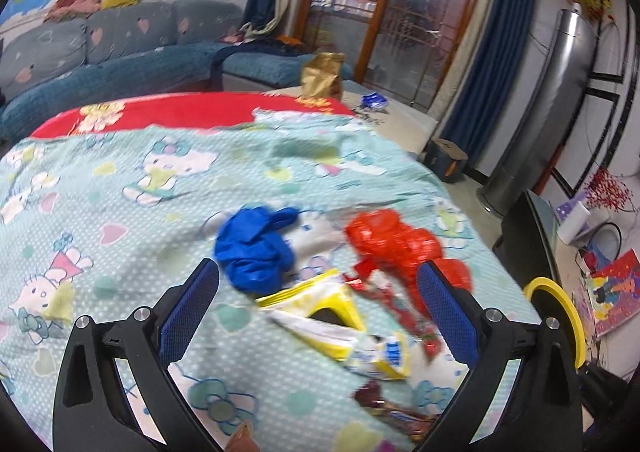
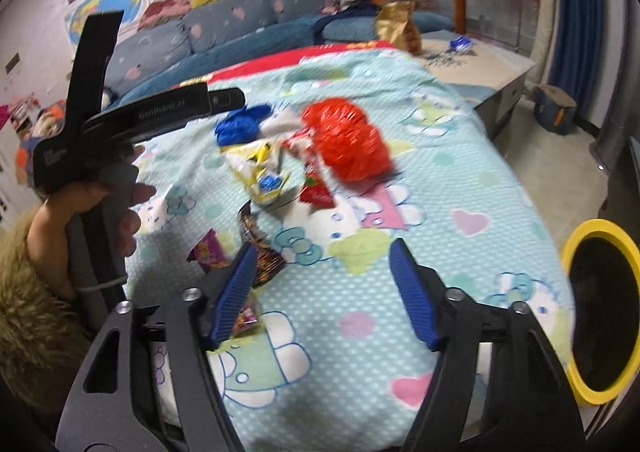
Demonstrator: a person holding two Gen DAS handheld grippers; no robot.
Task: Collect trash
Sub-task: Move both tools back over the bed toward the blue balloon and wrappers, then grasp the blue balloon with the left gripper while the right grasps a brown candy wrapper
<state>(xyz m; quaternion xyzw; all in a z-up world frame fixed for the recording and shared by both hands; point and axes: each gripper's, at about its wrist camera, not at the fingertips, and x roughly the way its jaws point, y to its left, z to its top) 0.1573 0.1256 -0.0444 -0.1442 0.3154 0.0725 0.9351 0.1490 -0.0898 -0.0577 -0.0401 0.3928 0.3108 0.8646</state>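
Trash lies in a heap on the cartoon-print cloth (image 1: 120, 188): a crumpled blue bag (image 1: 256, 248), a red plastic bag (image 1: 396, 240), a yellow-and-white wrapper (image 1: 320, 308) and a red wrapper (image 1: 400, 308). My left gripper (image 1: 318, 266) is open just above the heap, with the yellow-and-white wrapper between its fingers, untouched. In the right wrist view the same blue bag (image 2: 240, 126), red bag (image 2: 344, 140) and yellow wrapper (image 2: 260, 172) lie ahead. My right gripper (image 2: 323, 246) is open over bare cloth, its left finger beside a dark wrapper (image 2: 266, 264) and a purple one (image 2: 210, 248).
A yellow-rimmed black bin (image 2: 576, 240) stands off the table's right edge, also visible as a yellow rim (image 1: 560, 300). A gold bag (image 1: 322, 78) and a blue packet (image 1: 374, 100) sit at the far end. Blue sofa (image 1: 100, 48) behind; silver tower (image 1: 560, 92) at right.
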